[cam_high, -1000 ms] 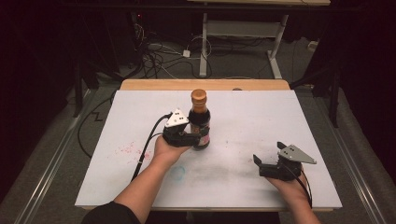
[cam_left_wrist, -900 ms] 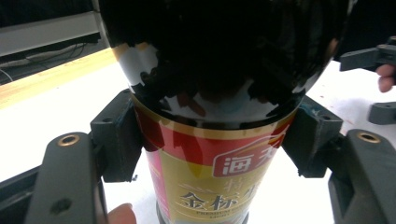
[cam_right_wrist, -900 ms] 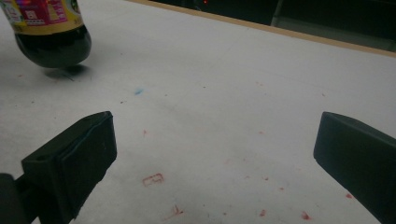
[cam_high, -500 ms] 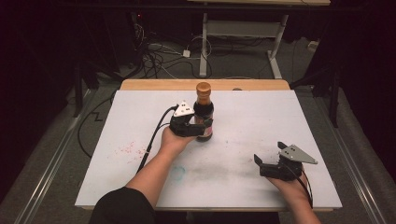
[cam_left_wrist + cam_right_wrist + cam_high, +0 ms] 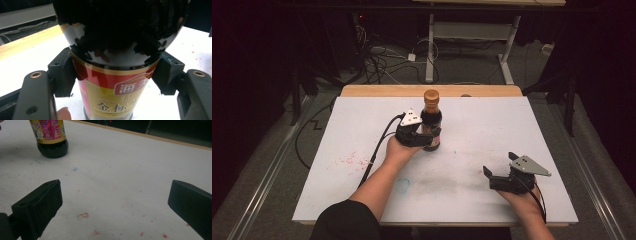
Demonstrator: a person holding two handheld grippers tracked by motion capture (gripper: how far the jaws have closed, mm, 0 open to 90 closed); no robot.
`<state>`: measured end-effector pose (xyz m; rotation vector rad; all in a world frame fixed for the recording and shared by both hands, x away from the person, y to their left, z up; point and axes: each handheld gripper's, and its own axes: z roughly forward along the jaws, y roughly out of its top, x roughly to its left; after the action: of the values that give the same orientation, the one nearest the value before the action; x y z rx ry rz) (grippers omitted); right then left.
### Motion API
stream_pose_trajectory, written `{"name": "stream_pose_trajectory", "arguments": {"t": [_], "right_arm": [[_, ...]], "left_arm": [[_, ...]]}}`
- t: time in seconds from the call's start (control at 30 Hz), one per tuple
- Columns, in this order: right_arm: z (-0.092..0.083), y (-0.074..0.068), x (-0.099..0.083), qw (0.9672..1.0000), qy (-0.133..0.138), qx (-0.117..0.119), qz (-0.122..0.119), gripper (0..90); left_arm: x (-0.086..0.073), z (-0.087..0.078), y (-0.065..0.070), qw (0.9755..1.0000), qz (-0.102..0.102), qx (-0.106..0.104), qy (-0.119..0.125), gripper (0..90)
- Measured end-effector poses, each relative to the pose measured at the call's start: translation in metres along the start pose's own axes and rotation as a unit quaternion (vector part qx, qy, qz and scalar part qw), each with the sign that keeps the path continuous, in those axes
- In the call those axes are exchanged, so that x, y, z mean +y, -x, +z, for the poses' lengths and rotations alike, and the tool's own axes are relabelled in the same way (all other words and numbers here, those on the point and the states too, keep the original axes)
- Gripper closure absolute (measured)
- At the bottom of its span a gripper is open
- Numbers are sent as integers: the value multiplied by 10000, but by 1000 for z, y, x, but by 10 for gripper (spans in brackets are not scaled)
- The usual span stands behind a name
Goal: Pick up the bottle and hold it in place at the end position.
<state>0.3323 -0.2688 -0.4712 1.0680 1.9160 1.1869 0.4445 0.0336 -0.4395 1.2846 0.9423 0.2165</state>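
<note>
Comparing a second back: bottle was carried farther up the table, pinched in left claw; right claw was spread, idle.

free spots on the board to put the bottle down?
Bare: the stretch between the bottle and the right gripper; the far right corner of the white board; the left side, past the red specks. Crowded: only around the left gripper, clamped on the bottle.

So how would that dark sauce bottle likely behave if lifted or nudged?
The sauce bottle is tall on a narrow base, so a high push would probably tip it. It looks nearly full, so likely heavy for its size. Its glossy label may slip between the left gripper's fingers.
</note>
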Motion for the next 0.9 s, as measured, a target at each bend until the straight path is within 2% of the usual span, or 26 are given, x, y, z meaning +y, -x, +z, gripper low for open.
{"name": "stream_pose_trajectory", "arguments": {"t": [0.2, 0.23, 0.3, 0.37, 0.6, 0.73, 0.9], "right_arm": [[0, -1, 0, 10000, 7, 8, -33, 3], [0, -1, 0, 10000, -1, 8, -16, 3], [0, -1, 0, 10000, -5, 9, -24, 3], [0, -1, 0, 10000, -12, 8, -26, 3], [1, -2, 0, 10000, -32, 22, -23, 3], [3, -3, 0, 10000, -30, 26, -41, 3], [3, -5, 1, 10000, -33, 52, -29, 2]], "left_arm": [[0, -1, 0, 10000, -81, 36, 3, 271], [1, -1, 0, 9999, -133, 37, -19, 269], [4, -2, -1, 9992, -385, 22, -45, 256], [6, -4, -1, 9986, -516, 8, -87, 237], [15, -18, 3, 9989, -472, -78, -1, 217], [29, -30, 12, 9990, -347, -174, 220, 218], [41, -36, 14, 9990, -328, -124, 284, 218]]}}
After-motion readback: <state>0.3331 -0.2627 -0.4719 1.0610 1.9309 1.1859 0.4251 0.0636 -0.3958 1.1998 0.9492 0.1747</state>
